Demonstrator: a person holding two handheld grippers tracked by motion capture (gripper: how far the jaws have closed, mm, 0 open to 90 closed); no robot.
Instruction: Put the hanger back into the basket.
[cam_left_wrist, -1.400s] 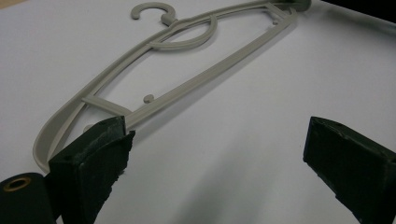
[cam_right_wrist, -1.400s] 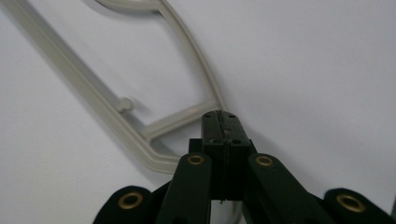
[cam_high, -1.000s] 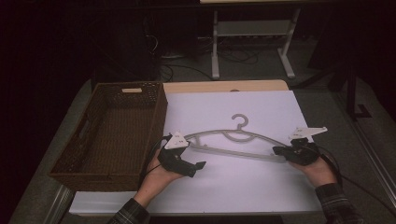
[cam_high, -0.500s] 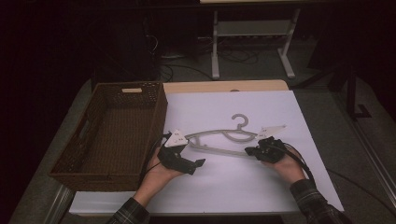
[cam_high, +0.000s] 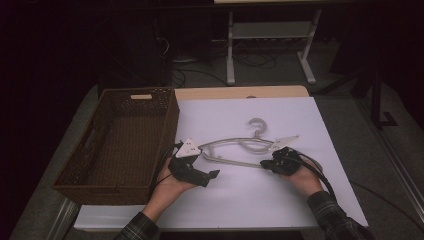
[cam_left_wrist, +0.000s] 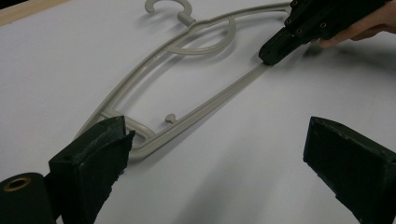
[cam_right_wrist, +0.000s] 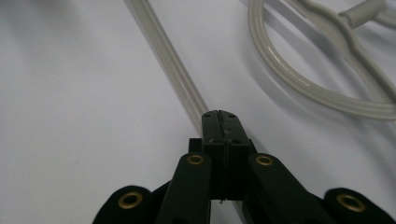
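A brown wicker basket is seen in the high view at the counter's nine o'clock side. Just right of its near corner, the left hand-held gripper is held low over the white sheet, pointing toward three o'clock. Its jaws are shown wide apart in the left gripper view, with nothing between them; the left tip of the grey hanger lies just beside one jaw, though contact cannot be told. The hanger is laid flat at the counter's centre, its hook toward twelve o'clock. A small peg on the lower bar is made out in the left gripper view, too small to read from above. At the hanger's right, the right hand-held gripper is set against the lower bar. Its jaws are seen pressed together in the right gripper view, their tip resting on the bar, which runs on under them rather than being clamped.
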